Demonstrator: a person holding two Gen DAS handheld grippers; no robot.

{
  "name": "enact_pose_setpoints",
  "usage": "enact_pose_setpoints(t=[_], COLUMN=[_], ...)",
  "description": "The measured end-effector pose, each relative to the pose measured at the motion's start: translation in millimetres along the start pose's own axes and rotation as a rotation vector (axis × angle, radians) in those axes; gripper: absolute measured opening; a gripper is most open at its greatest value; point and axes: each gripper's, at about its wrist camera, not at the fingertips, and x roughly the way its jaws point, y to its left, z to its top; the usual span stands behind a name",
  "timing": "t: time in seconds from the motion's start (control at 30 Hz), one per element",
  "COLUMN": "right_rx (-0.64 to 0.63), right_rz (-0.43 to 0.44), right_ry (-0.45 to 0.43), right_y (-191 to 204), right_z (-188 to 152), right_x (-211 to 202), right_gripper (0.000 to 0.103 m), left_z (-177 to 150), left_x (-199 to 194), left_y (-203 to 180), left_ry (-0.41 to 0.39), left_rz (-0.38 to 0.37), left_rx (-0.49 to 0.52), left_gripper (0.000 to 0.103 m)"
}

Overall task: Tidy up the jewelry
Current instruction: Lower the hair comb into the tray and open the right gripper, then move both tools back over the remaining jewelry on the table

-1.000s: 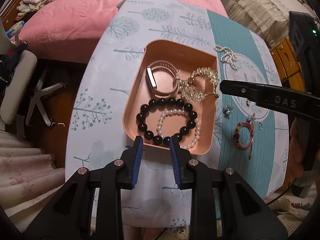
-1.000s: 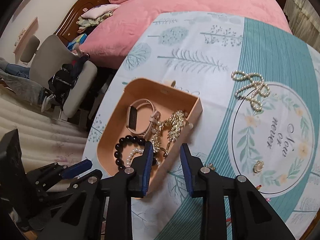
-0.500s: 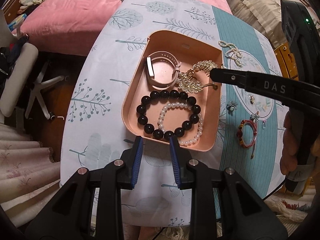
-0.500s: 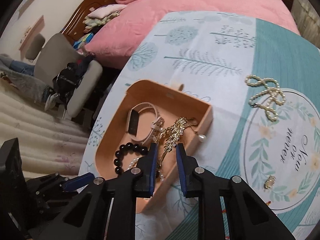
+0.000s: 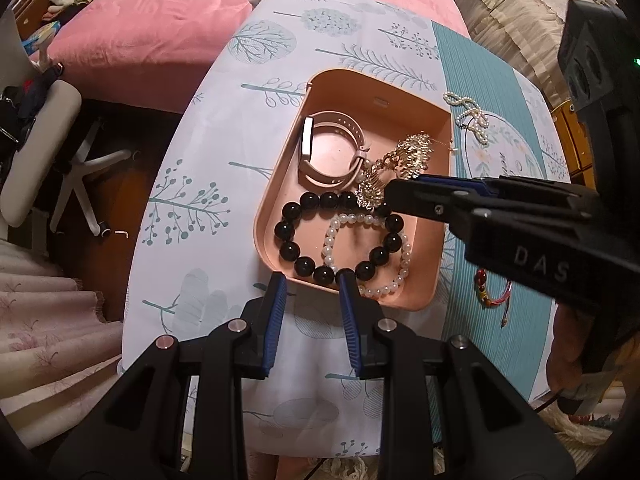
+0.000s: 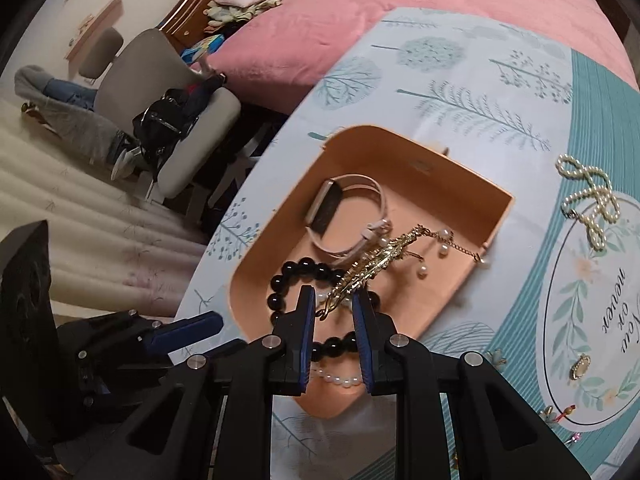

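A peach tray (image 5: 276, 184) (image 6: 276, 216) on the patterned cloth holds a pink watch band (image 5: 340, 128) (image 6: 360, 180), a black bead bracelet (image 5: 286, 229) (image 6: 280, 280), a pearl bracelet (image 5: 332, 232) (image 6: 340, 378) and a gold leaf-shaped ornament (image 5: 412, 152) (image 6: 384, 256). My right gripper (image 6: 334, 300) (image 5: 394, 194) reaches in from the right over the tray, shut on the ornament's near end. The ornament's pearl drops and chain trail toward the tray's right wall. My left gripper (image 5: 312, 292) (image 6: 184, 328) hovers open at the tray's near edge with nothing between its fingers.
On the teal part of the cloth lie a pearl string (image 5: 472, 114) (image 6: 592, 196), a red beaded bracelet (image 5: 486, 288) and a small oval brooch (image 6: 580, 366). A pink bed (image 5: 160, 20) borders the table's far side, and an office chair (image 5: 40, 140) stands to the left.
My right gripper's jaws narrowed around the gold ornament and it moved left, further over the tray. The ornament's chain end came off the tray's right rim to the inside. The left gripper stayed put.
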Motion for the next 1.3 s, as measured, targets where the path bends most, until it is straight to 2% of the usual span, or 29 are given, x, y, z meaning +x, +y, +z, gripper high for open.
enact_pose_setpoints(t=[0.13,0.27,0.6,1.03,1.3], right_rx=[-0.046,-0.041,0.06,0.148,0.167], right_rz=[0.006,-0.002,-0.042,-0.124,-0.176], right_ry=[-0.007,-0.012,-0.043,-0.089,-0.142], right_y=[16.4,20.7,-22.5,-57.4,-70.3], right_z=[4.4,6.8,-16.8,-67.1,-91.1], right_x=[-0.8,-1.1,-30.5,-75.7,-111.2], right_gripper=[0.02,0.02,0.02,0.02,0.02], left_z=[-1.4,-3.9,-5.2,9.3,15.7], left_x=[-2.2,-2.3,-9.1,-13.2,-21.8], left_y=[5.4,10.3,10.0,-31.8,-80.6], left_ry=[-0.005,0.005,-0.017,-0.039,-0.119], left_rz=[0.001,0.005,-0.005,-0.046,-0.075], left_rx=[-0.011,-0.023,-0.016,0.102,0.241], left_gripper=[0.024,0.024,0.024,0.024,0.024])
